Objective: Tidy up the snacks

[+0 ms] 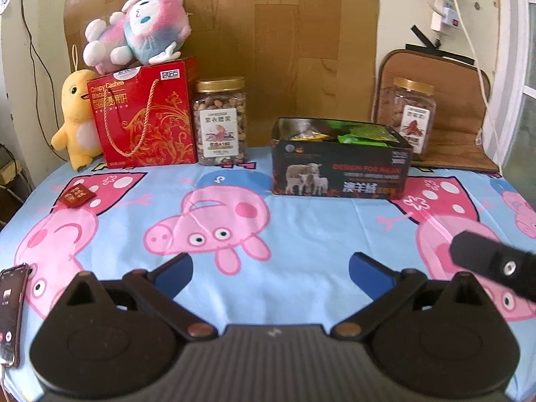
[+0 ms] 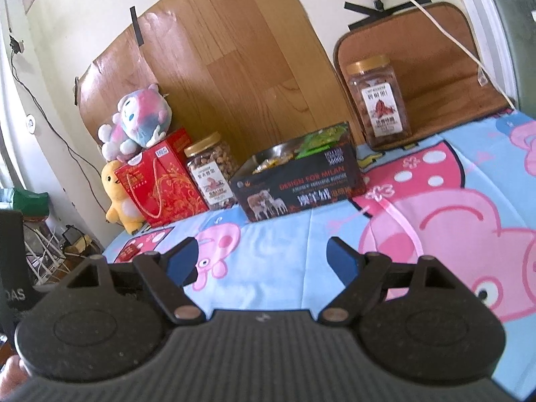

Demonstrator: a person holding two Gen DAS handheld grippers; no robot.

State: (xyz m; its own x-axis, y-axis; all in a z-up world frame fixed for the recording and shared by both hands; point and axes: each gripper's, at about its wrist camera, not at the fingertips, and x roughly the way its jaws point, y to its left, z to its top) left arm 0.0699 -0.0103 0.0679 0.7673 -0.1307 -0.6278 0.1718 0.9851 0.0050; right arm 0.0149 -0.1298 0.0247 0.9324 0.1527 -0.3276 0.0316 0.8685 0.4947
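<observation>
The left gripper hovers low over the table, which carries a light blue cloth with pink cartoon pigs. Its two blue fingers stand wide apart and hold nothing. The right gripper is also above the cloth, a little tilted, and its fingers are spread apart and empty as well. In the left wrist view a black part of the right gripper comes in from the right edge.

At the back of the table, near the middle, stands an open black box with sheep printed on its front. Inside it lie some snack packets, green and yellow ones. To the left of the box, with a gap between them, stands a clear nut jar with a gold lid, and just beside it a red gift box with a rope handle. A pink and blue plush toy lies on top of the red gift box, and a yellow plush duck leans at its left side. A second jar with a gold lid stands behind the right corner of the black box, in front of a brown cushion. One small red packet lies alone on the cloth at the left, well apart from the black box. A phone lies at the near left edge.
</observation>
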